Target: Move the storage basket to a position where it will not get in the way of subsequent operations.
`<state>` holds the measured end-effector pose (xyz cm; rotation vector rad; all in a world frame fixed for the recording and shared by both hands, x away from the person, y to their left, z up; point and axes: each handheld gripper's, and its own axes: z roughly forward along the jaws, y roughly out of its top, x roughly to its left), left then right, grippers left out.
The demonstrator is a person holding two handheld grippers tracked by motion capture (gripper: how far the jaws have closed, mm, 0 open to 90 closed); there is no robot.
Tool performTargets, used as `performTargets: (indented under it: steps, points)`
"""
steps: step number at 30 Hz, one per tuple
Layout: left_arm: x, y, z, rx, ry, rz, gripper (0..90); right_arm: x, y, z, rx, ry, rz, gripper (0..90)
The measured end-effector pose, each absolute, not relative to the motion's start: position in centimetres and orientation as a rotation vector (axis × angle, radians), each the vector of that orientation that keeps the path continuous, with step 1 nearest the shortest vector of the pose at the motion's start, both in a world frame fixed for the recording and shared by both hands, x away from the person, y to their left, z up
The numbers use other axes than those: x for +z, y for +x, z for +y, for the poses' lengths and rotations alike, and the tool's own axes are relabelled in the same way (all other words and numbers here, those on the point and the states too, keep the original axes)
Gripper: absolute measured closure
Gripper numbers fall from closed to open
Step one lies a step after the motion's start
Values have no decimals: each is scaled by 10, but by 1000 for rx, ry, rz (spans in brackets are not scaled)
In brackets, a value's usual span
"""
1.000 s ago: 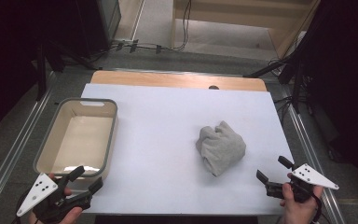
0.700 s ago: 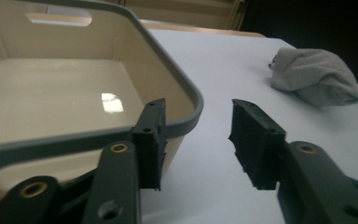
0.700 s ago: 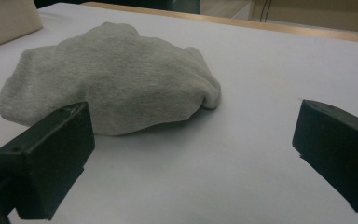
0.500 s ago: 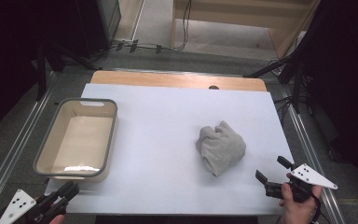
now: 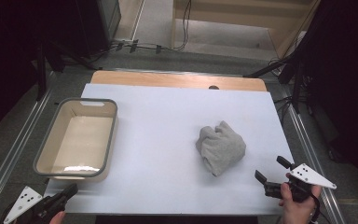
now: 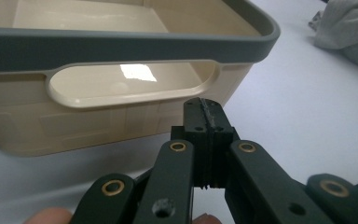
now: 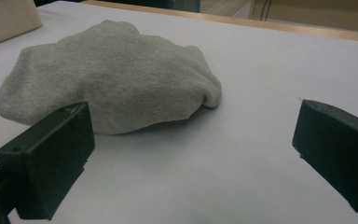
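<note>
Looking at a job barely getting under way, most likely moving the grey cloth point(image 5: 220, 148) into the beige tub point(image 5: 86, 100), though guessing somewhat at that from the layout alone. Finding the cloth lying bunched in a loose heap on the white table point(image 5: 168, 121), right of centre and nearer the front edge than the back, touching neither tool. Finding the tub standing empty along the left edge, well apart from the cloth, with nothing inside it apart from glare on its floor. Seeing the right gripper point(image 5: 271, 169) hovering at the front right corner, just beside the heap, with its jaws standing wide apart and nothing between them; from the right gripper view, facing the cloth point(image 7: 112, 88) close ahead of the right gripper point(image 7: 191, 154), slightly to one side of the gap rather than inside it. Seeing the left gripper point(image 5: 71, 189) sitting low at the front left corner, with its jaws having just been closing and now pressed together on nothing; from the left gripper view, pointing the left gripper point(image 6: 204, 112) at the handle cut-out under the grey rim of the tub point(image 6: 121, 46) without touching it. Counting nothing as done so far: grasping, lifting, carrying across and dropping the cloth into the tub all remaining.
</note>
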<state>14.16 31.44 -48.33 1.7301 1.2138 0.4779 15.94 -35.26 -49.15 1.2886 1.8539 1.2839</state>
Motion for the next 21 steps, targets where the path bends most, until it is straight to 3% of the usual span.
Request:
performTargets:
  steps: [21]
  points:
    - [-496,162,324,466,1741,1256,898,-491,160,-352,1284,1289,1856,0]
